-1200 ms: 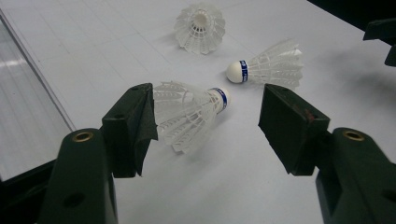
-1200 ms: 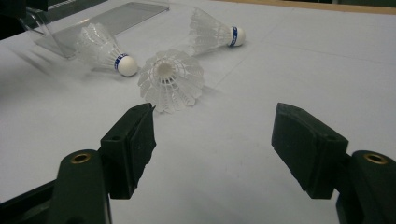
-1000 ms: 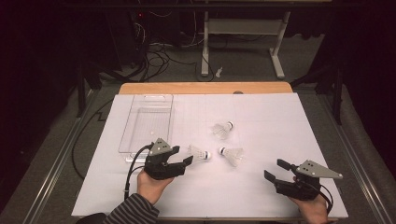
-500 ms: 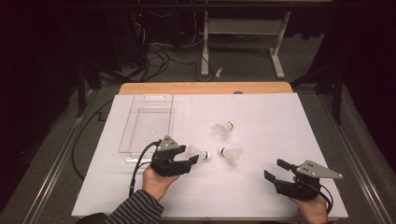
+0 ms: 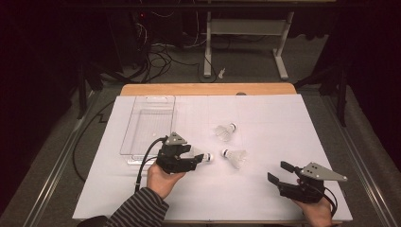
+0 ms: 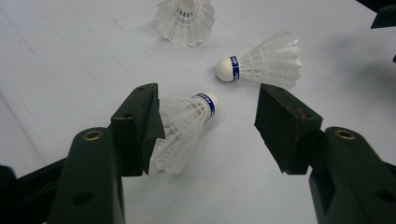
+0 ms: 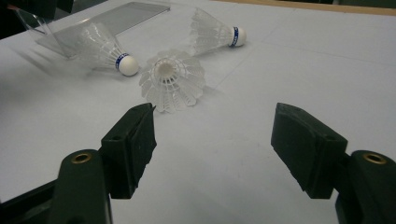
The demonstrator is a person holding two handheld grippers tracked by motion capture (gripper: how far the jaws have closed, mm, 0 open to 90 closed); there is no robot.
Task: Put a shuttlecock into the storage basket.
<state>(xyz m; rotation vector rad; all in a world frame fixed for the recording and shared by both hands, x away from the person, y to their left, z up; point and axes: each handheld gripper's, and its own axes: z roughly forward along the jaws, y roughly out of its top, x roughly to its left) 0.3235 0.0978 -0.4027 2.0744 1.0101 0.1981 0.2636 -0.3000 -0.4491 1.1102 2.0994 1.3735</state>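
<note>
Here the left gripper (image 5: 201, 158) had its jaws apart around a shuttlecock (image 6: 184, 123) lying on the white table cover (image 5: 265, 118); the jaws had just been closing, one pad against the feathers, the other not yet touching, probably to squeeze the skirt lightly; the clear tray (image 5: 150, 120) sat just beyond, likely the destination; two other shuttlecocks (image 5: 235, 157) (image 5: 225, 131) lay near; the right gripper (image 5: 279, 173) waited well apart, jaws spread and holding nothing.
</note>
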